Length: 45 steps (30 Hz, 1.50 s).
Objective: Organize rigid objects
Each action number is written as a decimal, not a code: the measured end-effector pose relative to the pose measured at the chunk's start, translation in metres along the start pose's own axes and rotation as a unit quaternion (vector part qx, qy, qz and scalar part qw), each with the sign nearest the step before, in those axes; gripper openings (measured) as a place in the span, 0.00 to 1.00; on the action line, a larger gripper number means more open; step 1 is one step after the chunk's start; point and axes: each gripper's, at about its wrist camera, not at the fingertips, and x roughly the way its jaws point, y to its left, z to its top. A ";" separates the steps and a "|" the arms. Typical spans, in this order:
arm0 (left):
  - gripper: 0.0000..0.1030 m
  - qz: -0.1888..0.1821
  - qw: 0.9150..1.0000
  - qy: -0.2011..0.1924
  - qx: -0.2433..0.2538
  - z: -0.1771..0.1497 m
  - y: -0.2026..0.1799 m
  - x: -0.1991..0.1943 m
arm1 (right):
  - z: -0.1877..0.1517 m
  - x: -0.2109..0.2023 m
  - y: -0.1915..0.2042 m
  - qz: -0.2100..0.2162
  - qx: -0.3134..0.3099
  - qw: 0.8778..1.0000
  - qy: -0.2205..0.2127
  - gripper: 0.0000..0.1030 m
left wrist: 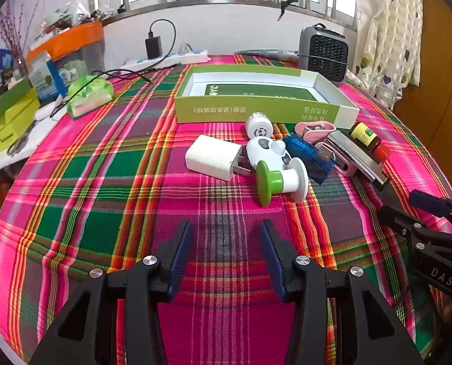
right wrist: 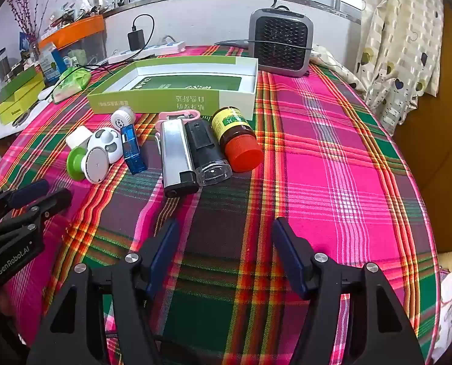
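1. Together we hold the left gripper (left wrist: 226,234) and the right gripper (right wrist: 222,231) low over the plaid tablecloth (right wrist: 332,158), each with its jaws wide apart and nothing between them; we judge that sorting has not begun.
2. Small hard items lie bunched just in front of the open green box (right wrist: 153,103), probably so they can go straight in.
3. From the left: a white charger plug (left wrist: 209,156), a panda-faced gadget (left wrist: 265,149), a blue USB stick (right wrist: 133,149), a silver lighter-like case (right wrist: 175,155) and an orange-capped bottle (right wrist: 236,138) on its side.
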 end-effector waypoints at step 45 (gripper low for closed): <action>0.43 0.002 1.000 0.000 0.003 0.000 0.002 0.000 | 0.000 0.000 0.000 0.003 0.003 1.000 0.000 0.62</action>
